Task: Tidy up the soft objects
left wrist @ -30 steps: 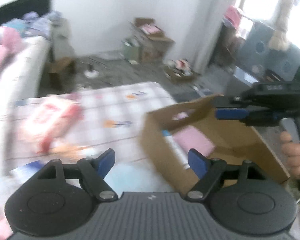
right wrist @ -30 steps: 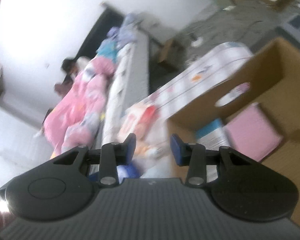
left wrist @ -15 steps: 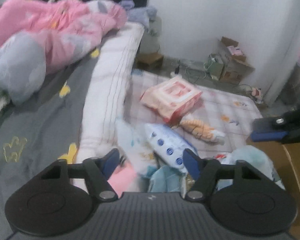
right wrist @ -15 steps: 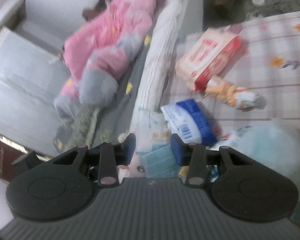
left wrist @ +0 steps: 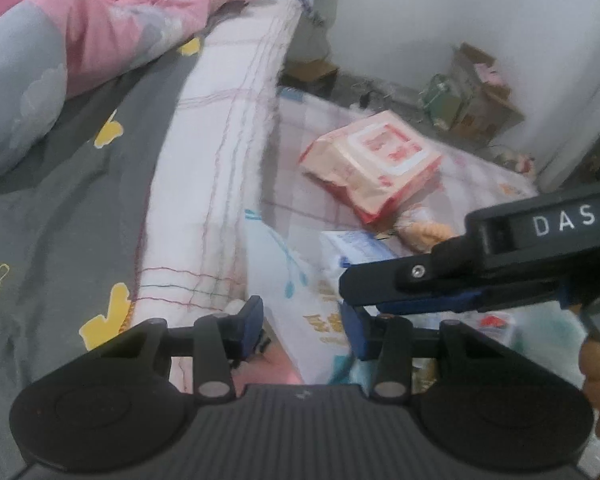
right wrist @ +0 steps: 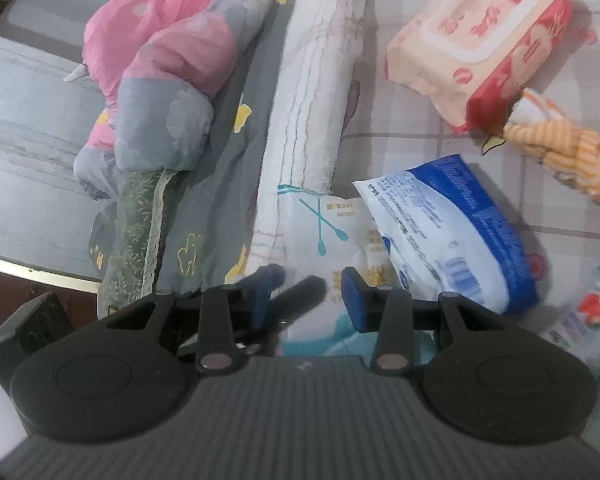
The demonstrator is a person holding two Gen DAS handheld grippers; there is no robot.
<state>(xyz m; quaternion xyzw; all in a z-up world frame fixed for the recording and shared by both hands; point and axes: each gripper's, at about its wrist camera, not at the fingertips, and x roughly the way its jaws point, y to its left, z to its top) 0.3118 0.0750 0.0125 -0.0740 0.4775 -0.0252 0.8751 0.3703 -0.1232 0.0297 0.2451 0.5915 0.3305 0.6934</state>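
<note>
Soft packs lie on a checked mat beside a bed. A white cotton-swab pack [left wrist: 300, 280] [right wrist: 320, 232] lies just ahead of both grippers. My left gripper [left wrist: 304, 328] is open over its near end. My right gripper [right wrist: 306, 300] is open above the same pack; it also shows from the side in the left wrist view [left wrist: 380, 292]. A blue-and-white tissue pack [right wrist: 448, 236] [left wrist: 360, 246] lies to the right. A pink wet-wipe pack [left wrist: 374, 166] [right wrist: 480, 44] lies farther off, with an orange striped soft toy [right wrist: 560, 148] [left wrist: 424, 232] beside it.
A rolled white blanket [left wrist: 220, 160] [right wrist: 316, 92] edges the bed on the left, with a pink and grey quilt [left wrist: 80, 32] [right wrist: 164, 64] behind. A small white pack with a red print [right wrist: 584, 320] lies at the right. Boxes and clutter [left wrist: 472, 92] stand by the far wall.
Both views swung from the cardboard box to the bed side and then dropped closer over the packs. My right gripper has come in beside the left one.
</note>
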